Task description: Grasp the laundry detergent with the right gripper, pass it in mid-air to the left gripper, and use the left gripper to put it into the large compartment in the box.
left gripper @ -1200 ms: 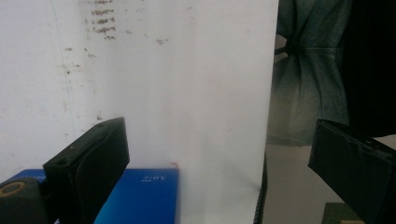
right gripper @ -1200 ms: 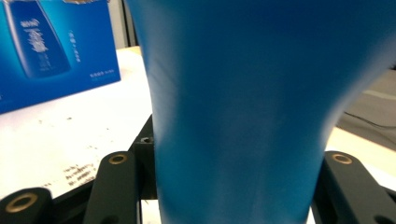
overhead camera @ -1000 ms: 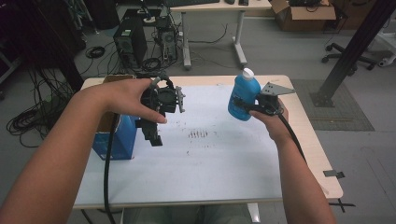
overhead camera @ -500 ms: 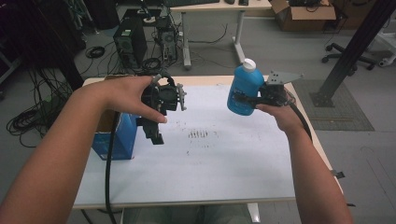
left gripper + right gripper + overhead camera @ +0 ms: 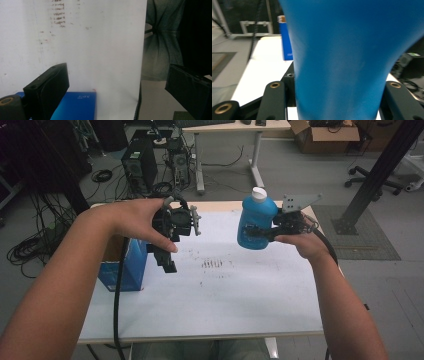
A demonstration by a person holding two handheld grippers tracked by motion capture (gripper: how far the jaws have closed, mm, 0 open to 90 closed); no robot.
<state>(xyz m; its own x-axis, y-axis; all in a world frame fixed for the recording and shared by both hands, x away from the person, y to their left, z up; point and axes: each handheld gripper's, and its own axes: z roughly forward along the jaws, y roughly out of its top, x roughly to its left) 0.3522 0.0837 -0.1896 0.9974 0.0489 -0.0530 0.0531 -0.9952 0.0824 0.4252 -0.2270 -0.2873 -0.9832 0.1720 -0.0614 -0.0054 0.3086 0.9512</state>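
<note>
- Above the right half of the table (image 5: 215, 310), the right gripper (image 5: 260, 231) has its jaws clamped on the sides of a blue bottle (image 5: 256, 222), which is upright, white cap on top, and clear of the tabletop; a side grip low on the body looks chosen to keep it upright for carrying.
- In the right gripper view the bottle (image 5: 342, 55) sits squarely between the two black jaws, touching both.
- On the left side, the left gripper (image 5: 169, 262) hangs pointing down with its jaws apart and nothing between them, just beside a blue box (image 5: 125, 265) near the table's left edge.
- The left gripper view looks down on white tabletop and a corner of that box (image 5: 77, 105), with the table edge close by.
- The middle of the table is bare apart from some dark smudges (image 5: 212, 264), leaving open room to set the bottle down; the far right edge is close to the right hand, so I would keep any lowering inboard.
</note>
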